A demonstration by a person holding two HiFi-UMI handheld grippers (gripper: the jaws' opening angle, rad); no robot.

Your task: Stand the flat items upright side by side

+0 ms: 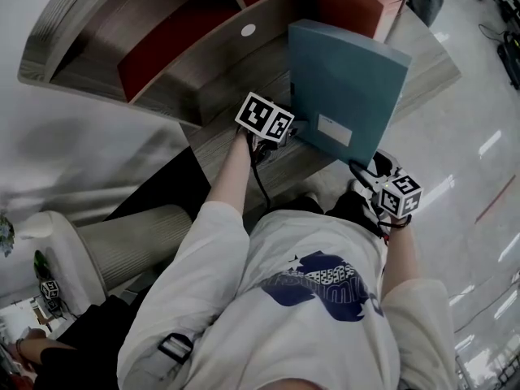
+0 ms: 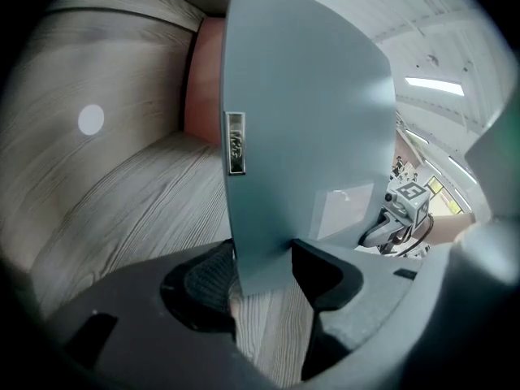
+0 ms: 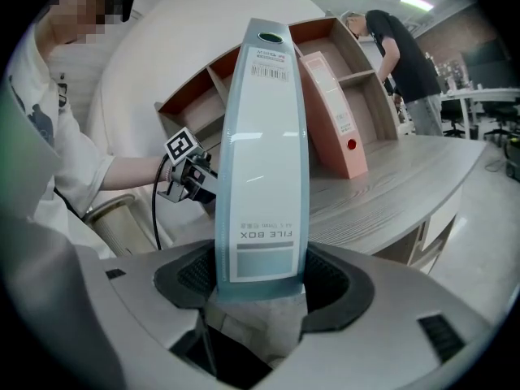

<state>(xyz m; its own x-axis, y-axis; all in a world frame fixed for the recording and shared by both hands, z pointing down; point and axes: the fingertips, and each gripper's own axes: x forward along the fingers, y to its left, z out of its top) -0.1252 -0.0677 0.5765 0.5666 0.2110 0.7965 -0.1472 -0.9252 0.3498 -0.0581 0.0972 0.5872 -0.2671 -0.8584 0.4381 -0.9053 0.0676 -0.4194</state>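
The left gripper (image 2: 264, 276) pinches the bottom corner of the blue-grey file box (image 2: 309, 120) just above the wooden desk (image 2: 138, 210). The right gripper (image 3: 260, 287) clamps the box's labelled spine. A pink file box (image 3: 335, 116) leans behind.

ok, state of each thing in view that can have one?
blue file box: closed, held up by both tongs, spine label upside down.
left tongs: shut on the blue file box's lower corner.
right tongs: shut on the end of its spine.
pink file box: closed, on end in the shelf, not gripped.
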